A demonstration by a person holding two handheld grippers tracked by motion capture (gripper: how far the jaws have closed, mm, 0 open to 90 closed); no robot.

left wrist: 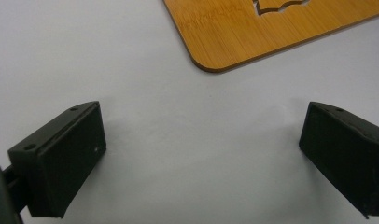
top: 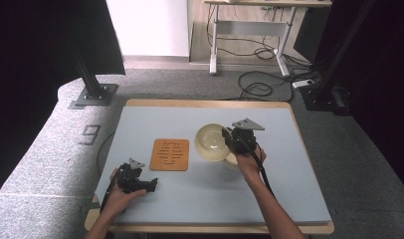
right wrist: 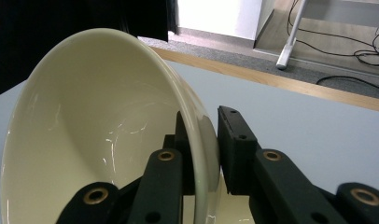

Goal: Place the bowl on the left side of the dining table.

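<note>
A cream bowl [top: 212, 142] is held tilted over the blue mat, right of a bamboo trivet [top: 170, 154]. My right gripper [top: 229, 140] is shut on the bowl's rim: in the right gripper view one jaw lies inside the cream bowl [right wrist: 85, 140] and the other outside, at the right gripper's [right wrist: 204, 149] pinch point. My left gripper [top: 149, 185] rests low on the mat near the front left, its jaws wide apart. In the left gripper view the left gripper [left wrist: 201, 158] has nothing between its jaws, and the trivet's corner [left wrist: 253, 32] lies just beyond.
The blue mat [top: 289, 189] covers a wooden table [top: 210, 103]. Beyond the table are a desk frame [top: 250, 30], floor cables [top: 259, 87] and black stand posts [top: 93, 79]. A grey padded surface [top: 46, 149] lies left of the table.
</note>
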